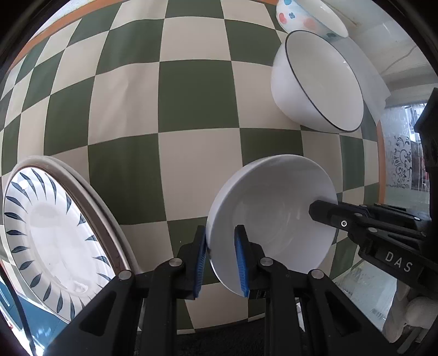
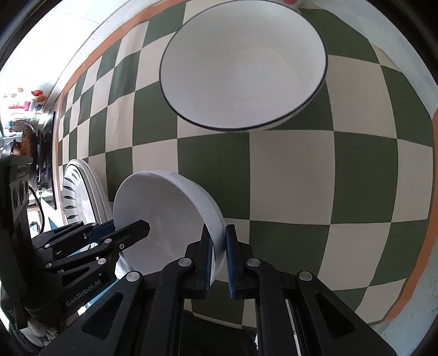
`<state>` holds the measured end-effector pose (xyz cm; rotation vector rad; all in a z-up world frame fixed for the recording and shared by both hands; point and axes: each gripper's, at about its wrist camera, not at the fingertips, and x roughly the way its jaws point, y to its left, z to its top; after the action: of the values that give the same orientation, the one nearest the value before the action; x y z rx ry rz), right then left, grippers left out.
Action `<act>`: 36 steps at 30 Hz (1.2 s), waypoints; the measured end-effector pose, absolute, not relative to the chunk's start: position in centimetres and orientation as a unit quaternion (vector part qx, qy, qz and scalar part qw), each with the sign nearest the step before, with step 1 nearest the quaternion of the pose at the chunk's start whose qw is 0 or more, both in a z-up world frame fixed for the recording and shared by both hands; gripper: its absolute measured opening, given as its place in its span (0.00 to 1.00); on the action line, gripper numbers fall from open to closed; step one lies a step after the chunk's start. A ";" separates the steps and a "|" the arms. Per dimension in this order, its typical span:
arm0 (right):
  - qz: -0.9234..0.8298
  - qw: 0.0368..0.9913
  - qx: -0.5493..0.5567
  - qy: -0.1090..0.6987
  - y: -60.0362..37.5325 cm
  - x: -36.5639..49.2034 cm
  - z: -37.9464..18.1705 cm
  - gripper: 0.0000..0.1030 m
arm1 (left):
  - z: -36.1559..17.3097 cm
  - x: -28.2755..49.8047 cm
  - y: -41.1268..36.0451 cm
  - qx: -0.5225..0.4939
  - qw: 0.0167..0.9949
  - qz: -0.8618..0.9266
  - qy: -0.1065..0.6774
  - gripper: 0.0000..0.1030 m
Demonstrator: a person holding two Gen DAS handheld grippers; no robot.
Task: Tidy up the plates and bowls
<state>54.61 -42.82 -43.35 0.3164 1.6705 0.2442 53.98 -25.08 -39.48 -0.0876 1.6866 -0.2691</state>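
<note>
A small plain white bowl [image 1: 271,216] [image 2: 164,213] is held low over the green-and-cream checked cloth by both grippers. My left gripper [image 1: 220,232] is shut on its near-left rim, blue pads on either side of the wall. My right gripper [image 2: 218,230] is shut on the opposite rim. In each view the other gripper shows too: the right gripper [image 1: 317,212] has one finger inside the bowl, and the left gripper [image 2: 128,227] clamps the far side. Whether the bowl's foot touches the cloth is hidden.
A large white bowl with a dark rim [image 1: 314,82] [image 2: 243,65] stands beyond the held bowl. Behind it sits a bowl with pink and blue flowers [image 1: 301,16]. A stack of plates, the top one with blue leaf marks [image 1: 49,235] [image 2: 76,197], lies to the left. An orange border [image 2: 418,246] marks the cloth's edge.
</note>
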 end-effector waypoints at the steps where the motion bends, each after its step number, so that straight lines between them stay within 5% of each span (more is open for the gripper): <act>1: 0.108 0.652 0.139 0.737 -42.7 54.7 -43.4 0.10 | -39.5 54.0 -25.1 -0.042 0.657 -0.118 0.744 0.17; 15: 0.100 0.657 0.157 0.731 -43.9 54.6 -43.3 0.13 | -39.3 53.1 -26.3 -0.030 0.653 -0.130 0.746 0.19; 26: 0.078 0.707 0.216 0.669 -47.6 53.8 -38.4 0.15 | -32.3 57.1 -23.9 -0.074 0.727 -0.102 0.675 0.27; 30: 0.063 0.728 0.238 0.640 -49.6 55.8 -36.8 0.24 | -33.3 61.5 -25.8 -0.070 0.723 -0.113 0.678 0.27; 36: 0.025 0.735 0.261 0.626 -52.8 59.8 -38.4 0.24 | -37.1 65.6 -28.7 -0.049 0.697 -0.129 0.704 0.27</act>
<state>59.85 -52.77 -38.37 0.5730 1.3754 0.0549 65.60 -28.68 -37.15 -0.1102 1.5695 -0.2887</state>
